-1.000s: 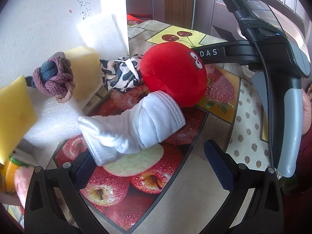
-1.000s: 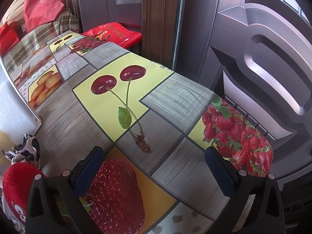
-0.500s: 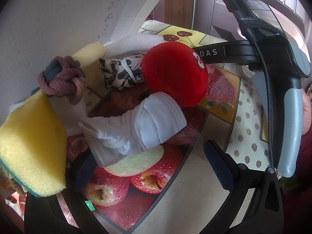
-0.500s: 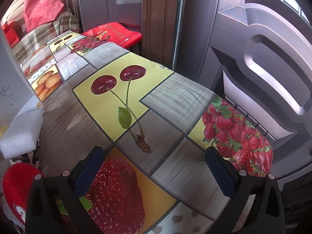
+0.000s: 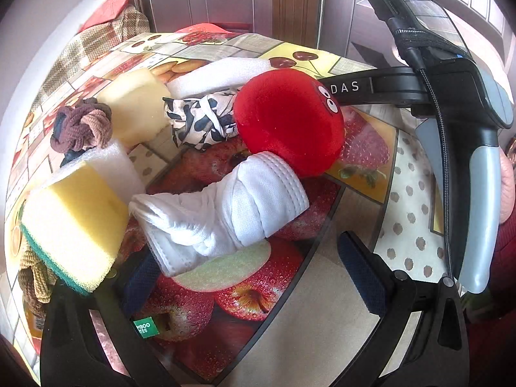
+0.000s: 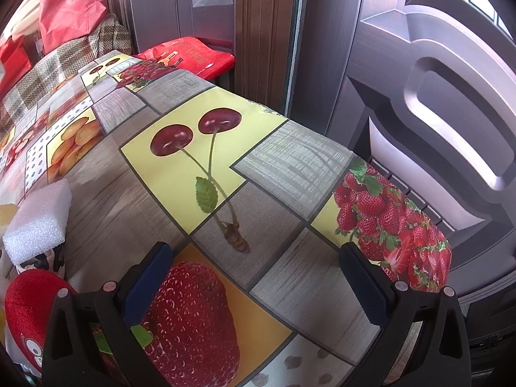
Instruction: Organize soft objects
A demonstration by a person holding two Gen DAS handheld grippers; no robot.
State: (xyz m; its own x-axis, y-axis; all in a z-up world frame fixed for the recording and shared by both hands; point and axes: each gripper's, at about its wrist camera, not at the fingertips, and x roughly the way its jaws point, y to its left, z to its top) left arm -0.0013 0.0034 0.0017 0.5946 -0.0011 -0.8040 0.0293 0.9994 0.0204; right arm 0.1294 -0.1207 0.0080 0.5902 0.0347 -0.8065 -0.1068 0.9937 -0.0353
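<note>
Soft things lie in a heap on the fruit-print tablecloth (image 5: 322,306). In the left wrist view a red plush ball with eyes (image 5: 283,125) sits in the middle, and a rolled white cloth (image 5: 225,216) lies in front of it. Behind them are a black-and-white patterned cloth (image 5: 203,119), a brown knotted rope (image 5: 80,125), a yellow sponge with a green base (image 5: 74,225) and foam pieces (image 5: 219,74). My left gripper (image 5: 251,274) is open, and the white cloth's end lies by its left pad. My right gripper (image 6: 254,280) is open over bare tablecloth (image 6: 290,200). The red plush (image 6: 29,306) shows at its lower left.
The right gripper's handle (image 5: 451,96) and a hand (image 5: 508,193) fill the right of the left wrist view. Dark doors (image 6: 419,80) stand behind the table's far edge. A red bag (image 6: 187,54) and plaid fabric (image 6: 48,64) lie at the back. A tan knitted piece (image 5: 32,280) lies lower left.
The white box on the left has been lifted out of view. The sponge, rope knot and foam pieces now lie on the table. Neither gripper has moved.
</note>
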